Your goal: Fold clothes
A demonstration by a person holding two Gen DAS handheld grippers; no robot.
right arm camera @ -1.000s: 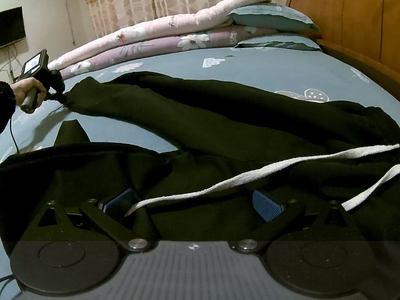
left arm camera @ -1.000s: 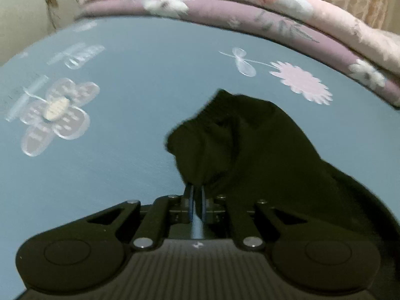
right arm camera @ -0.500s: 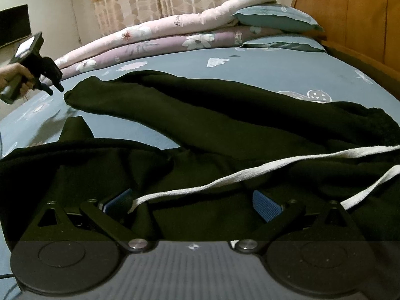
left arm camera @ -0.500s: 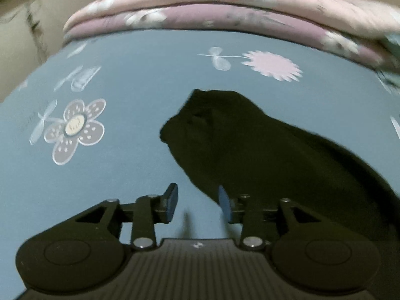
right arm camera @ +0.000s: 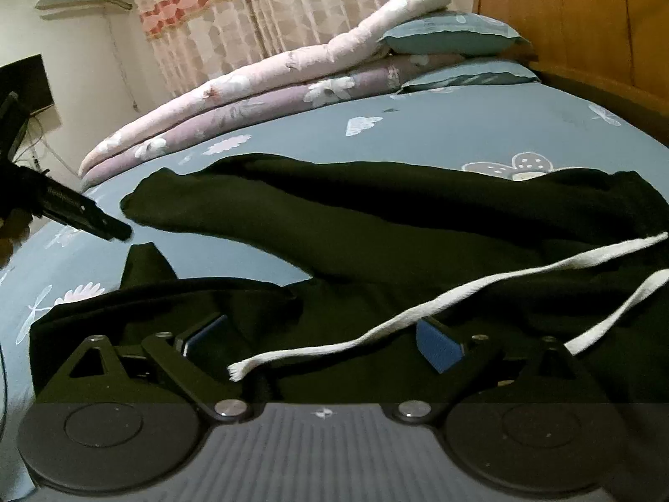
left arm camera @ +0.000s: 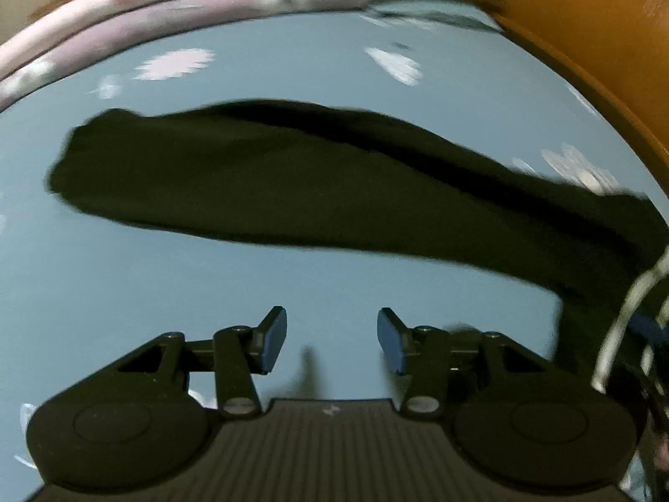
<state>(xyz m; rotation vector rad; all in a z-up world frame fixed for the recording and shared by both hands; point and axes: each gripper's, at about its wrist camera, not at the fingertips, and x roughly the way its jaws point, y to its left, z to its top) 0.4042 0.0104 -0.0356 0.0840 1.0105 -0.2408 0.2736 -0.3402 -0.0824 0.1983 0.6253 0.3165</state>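
A black hoodie (right arm camera: 376,259) lies spread on the blue flowered bed sheet (right arm camera: 418,138). Its long sleeve (left arm camera: 292,180) stretches flat across the sheet, and the cuff end (right arm camera: 142,201) is at the left. My left gripper (left arm camera: 332,339) hovers over bare sheet short of the sleeve; its jaws are opening with nothing between them. The right wrist view shows it at the left edge (right arm camera: 119,232), just clear of the cuff. My right gripper (right arm camera: 322,343) stands wide open low over the hoodie body. A white drawstring (right arm camera: 376,326) runs across the fabric between its blue pads (right arm camera: 439,347).
Folded pink and lilac quilts (right arm camera: 251,92) and two blue pillows (right arm camera: 451,37) lie along the far side of the bed. A wooden headboard (right arm camera: 585,21) rises on the right. Curtains (right arm camera: 251,12) and a dark screen (right arm camera: 25,83) stand beyond.
My left gripper has let go of the sleeve cuff, opened and drawn back, swinging round so the whole sleeve shows. The sleeve now lies flat on the sheet. The right gripper has stayed put.
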